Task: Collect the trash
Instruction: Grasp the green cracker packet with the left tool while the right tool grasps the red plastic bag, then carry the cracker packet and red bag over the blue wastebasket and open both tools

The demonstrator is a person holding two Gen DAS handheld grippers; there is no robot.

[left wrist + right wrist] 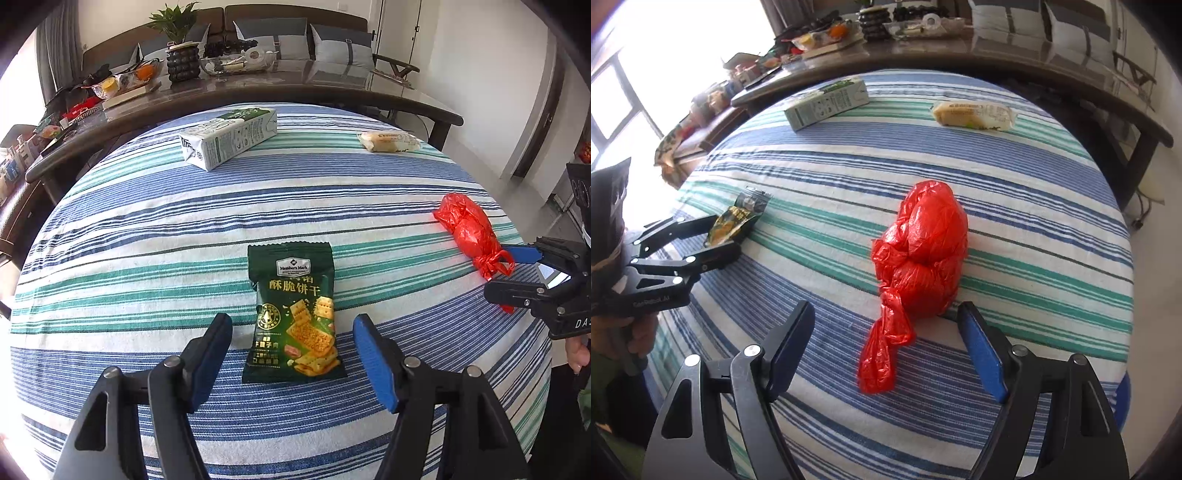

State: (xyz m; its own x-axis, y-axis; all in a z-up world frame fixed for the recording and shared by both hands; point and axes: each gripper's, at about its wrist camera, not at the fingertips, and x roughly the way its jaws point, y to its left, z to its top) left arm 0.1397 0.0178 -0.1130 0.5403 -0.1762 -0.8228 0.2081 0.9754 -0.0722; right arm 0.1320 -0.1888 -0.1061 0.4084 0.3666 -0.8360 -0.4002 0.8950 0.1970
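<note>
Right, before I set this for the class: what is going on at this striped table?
A person holds a claw in each hand over a table with a striped cloth, collecting trash. The left claw is open around the near end of a green cracker packet. The right claw is open around the knotted tail of a red plastic bag. Neither is gripped yet. A milk carton and a wrapped bun lie untouched at the far side.

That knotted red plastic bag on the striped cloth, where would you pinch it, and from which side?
Probably the twisted tail of the red bag, coming from the near side. It narrows there to a thin rope and points toward the right hand-held gripper, whose open fingers already flank it. The bulging body beyond looks wider and slippery, so harder to close on.
</note>
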